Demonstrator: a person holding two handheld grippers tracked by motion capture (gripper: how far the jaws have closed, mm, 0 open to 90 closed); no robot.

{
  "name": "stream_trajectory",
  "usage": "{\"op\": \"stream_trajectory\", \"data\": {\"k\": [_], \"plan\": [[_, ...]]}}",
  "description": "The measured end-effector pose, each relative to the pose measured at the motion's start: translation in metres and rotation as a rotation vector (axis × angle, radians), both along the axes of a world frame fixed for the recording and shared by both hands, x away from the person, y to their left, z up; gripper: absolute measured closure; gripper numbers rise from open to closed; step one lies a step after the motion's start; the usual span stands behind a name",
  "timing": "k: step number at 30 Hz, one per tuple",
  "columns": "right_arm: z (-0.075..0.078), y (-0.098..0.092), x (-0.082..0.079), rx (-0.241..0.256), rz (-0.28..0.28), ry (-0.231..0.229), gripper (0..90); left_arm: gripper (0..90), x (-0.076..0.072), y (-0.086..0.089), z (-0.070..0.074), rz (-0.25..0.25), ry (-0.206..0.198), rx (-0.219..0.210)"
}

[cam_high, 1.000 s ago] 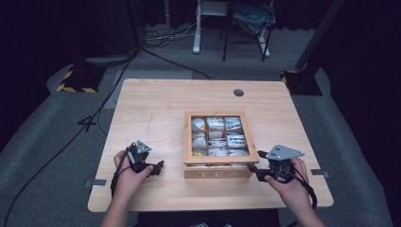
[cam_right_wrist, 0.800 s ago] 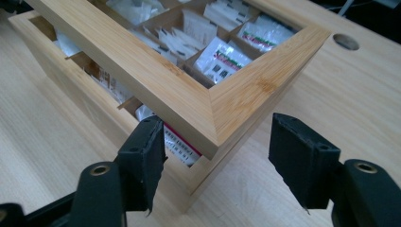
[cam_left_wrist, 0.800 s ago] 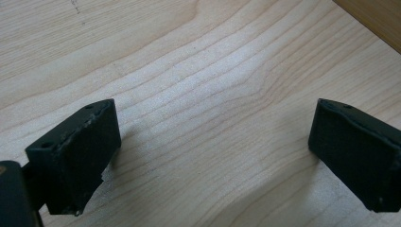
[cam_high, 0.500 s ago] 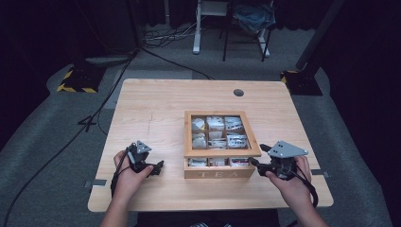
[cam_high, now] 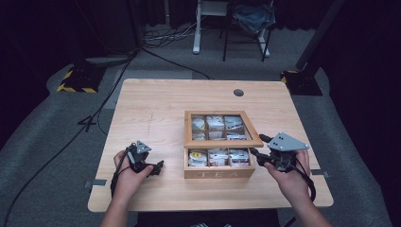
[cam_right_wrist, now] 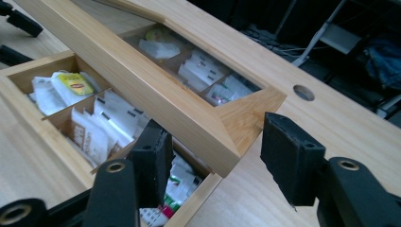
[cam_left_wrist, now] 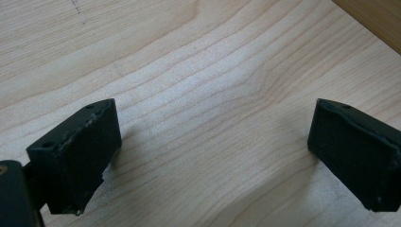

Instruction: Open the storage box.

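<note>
Straddling the raised lid's (cam_right_wrist: pixel 189 116) near corner, the right gripper (cam_right_wrist: pixel 213 156) stands wide at the tea box's (cam_high: pixel 219 161) 3 o'clock (tea bags (cam_high: pixel 218 156) show beneath). The left gripper (cam_left_wrist: pixel 213 156) rests wide on the table (cam_high: pixel 156 109) at the box's 9 o'clock, holding nothing.

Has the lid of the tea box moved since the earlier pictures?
Yes. The lid has lifted at its front edge, away from the box front marked TEA, uncovering the front compartments.

I am resting my left gripper (cam_high: pixel 150 166) low near the tabletop's front-left corner, jaws spread wide. I am holding my right gripper (cam_high: pixel 261 150) near the front-right edge, jaws parted, wrist angled inward. Both my forearms are reaching in from the front edge.
</note>
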State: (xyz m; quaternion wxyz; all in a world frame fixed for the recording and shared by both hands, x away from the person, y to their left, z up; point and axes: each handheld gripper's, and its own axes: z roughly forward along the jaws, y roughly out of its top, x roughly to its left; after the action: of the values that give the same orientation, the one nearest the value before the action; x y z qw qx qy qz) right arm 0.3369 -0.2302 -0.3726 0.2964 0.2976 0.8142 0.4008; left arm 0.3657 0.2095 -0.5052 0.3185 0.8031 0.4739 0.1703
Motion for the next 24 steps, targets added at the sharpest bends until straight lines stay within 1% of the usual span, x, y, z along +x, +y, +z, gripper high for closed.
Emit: {"op": "stream_trajectory", "data": {"k": [1,2,7,15,17,18,21,22,24], "plan": [[0.000,0.000,0.000,0.000,0.000,0.000,45.1,4.1,0.000,0.000,0.000,0.000,0.000,0.000],[0.003,0.002,0.002,-0.006,-0.004,-0.019,45.7,4.1,0.000,0.000,0.000,0.000,0.001,-0.002],[0.010,0.002,0.007,-0.002,-0.007,-0.043,48.1,4.1,0.000,0.000,0.000,0.000,0.001,-0.002],[0.018,0.001,0.016,0.025,-0.005,-0.078,50.4,4.1,0.000,0.000,0.000,0.000,0.000,0.000],[0.018,0.001,0.017,0.027,-0.009,-0.082,51.0,4.1,0.000,0.000,0.000,0.000,0.000,-0.001],[0.020,0.001,0.020,0.036,-0.016,-0.091,51.9,4.0,0.000,0.000,0.000,0.001,0.000,-0.001],[0.021,0.001,0.022,0.044,-0.021,-0.093,52.0,4.0,0.000,0.000,0.000,0.001,0.001,-0.004],[0.021,0.001,0.023,0.049,-0.023,-0.097,52.1,4.0,0.001,0.000,0.000,0.001,0.000,0.000],[0.022,0.002,0.025,0.062,-0.036,-0.117,53.2,4.0,0.001,-0.001,0.000,0.001,0.000,-0.002]]}}
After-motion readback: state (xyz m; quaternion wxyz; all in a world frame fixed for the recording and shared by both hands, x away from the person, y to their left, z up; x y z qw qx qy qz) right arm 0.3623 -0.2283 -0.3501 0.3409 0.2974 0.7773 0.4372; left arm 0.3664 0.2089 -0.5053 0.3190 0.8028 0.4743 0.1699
